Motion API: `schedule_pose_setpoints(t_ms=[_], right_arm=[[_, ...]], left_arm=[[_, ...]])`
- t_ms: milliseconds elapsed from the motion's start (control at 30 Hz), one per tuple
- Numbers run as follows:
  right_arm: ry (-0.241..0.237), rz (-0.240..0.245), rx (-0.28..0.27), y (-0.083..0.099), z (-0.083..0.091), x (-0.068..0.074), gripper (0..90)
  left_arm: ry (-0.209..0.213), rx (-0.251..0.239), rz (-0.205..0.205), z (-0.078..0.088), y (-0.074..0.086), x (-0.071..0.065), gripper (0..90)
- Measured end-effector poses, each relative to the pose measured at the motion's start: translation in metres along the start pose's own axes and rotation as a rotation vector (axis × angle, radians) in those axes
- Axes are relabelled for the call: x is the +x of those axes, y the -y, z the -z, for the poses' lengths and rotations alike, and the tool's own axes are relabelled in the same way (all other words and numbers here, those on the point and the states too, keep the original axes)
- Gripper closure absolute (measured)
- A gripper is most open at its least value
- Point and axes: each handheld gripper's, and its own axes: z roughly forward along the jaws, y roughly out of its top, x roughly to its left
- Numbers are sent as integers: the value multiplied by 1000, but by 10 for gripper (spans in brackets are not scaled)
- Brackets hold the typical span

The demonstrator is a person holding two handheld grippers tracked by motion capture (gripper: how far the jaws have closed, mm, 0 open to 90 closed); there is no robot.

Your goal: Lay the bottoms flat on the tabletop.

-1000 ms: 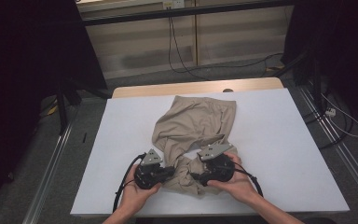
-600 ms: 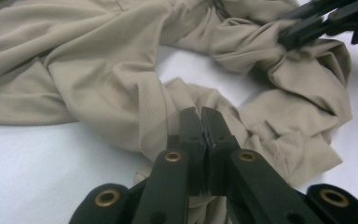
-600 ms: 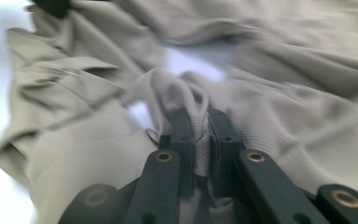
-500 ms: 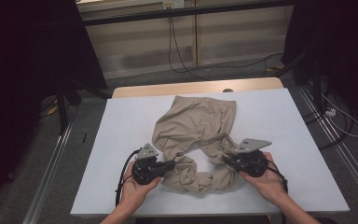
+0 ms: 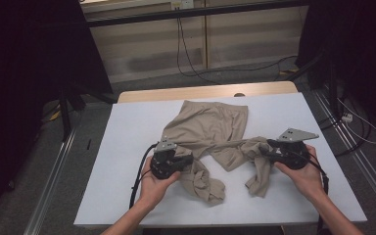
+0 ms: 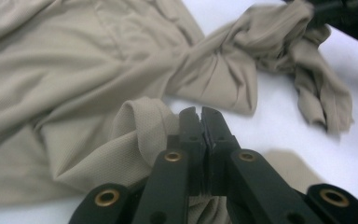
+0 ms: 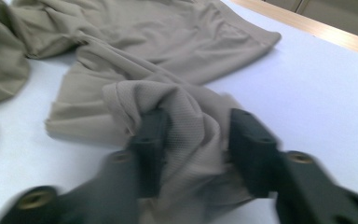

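Garment (image 5: 210, 132) stretches between my hand-held grippers: left (image 5: 188, 160) pinches one end shut, right (image 5: 269, 152), jaws just widening, loosely straddles the other.

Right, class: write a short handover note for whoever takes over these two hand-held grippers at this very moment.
Left hand-held gripper: shut on a fold of the beige garment at its near left part.
Right hand-held gripper: jaws apart with bunched cloth between them, having just been opening; a firm grip is uncertain.
Garment: on the white table, far part flat, near ends pulled apart to the two sides, middle twisted.
Done: the two ends separated.
Left: probably re-grip on the right, untwist, spread flat.
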Motion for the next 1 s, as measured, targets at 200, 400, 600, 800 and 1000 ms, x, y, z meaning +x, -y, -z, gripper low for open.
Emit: schedule_pose_setpoints(t_ms=[200,400,600,800,1000], right_arm=[[-74,48,-32,-21,0,39,343],[-262,132,6,-28,-24,91,596],[-425,214,86,-30,-59,145,526],[-400,256,143,-21,-70,162,288],[-469,165,158,-4,-68,157,485]], left_arm=[[-35,9,-31,-9,-4,-3,760],[-98,-34,-14,32,11,9,523],[-132,13,16,52,50,22,549],[-84,97,16,30,62,19,444],[-47,162,-27,17,64,7,527]])
